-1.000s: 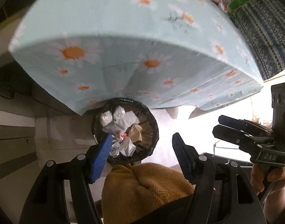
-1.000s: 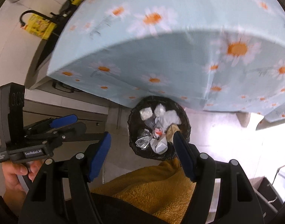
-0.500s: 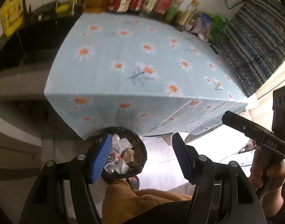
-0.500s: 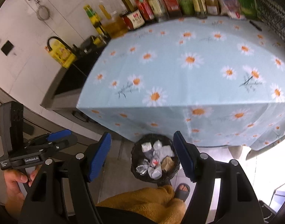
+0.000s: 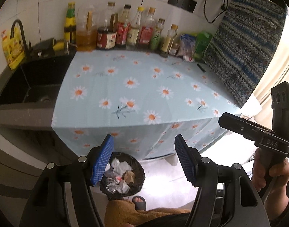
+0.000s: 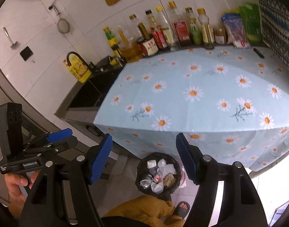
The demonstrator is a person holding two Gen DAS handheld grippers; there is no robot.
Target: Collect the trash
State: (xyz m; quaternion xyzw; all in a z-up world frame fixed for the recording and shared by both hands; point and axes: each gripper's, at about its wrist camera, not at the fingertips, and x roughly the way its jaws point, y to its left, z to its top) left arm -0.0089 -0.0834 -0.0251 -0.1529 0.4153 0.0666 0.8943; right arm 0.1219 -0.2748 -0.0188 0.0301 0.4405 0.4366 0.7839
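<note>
We see one black trash bin (image 6: 158, 172) upright, mouth up, on the floor below the daisy tablecloth (image 6: 201, 94)'s front edge, holding crumpled trash (image 6: 163, 170). Our left gripper (image 5: 144, 160) and right gripper (image 6: 144, 158) have just been opening; both gape empty.

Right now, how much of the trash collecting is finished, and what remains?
Done, apparently: the bin on the floor holds crumpled paper and wrappers, and the daisy tablecloth shows no loose trash. In hand: nothing; the left gripper and right gripper are empty, their jaws just opening. Left: possibly the small dark object near the bottles.
</note>
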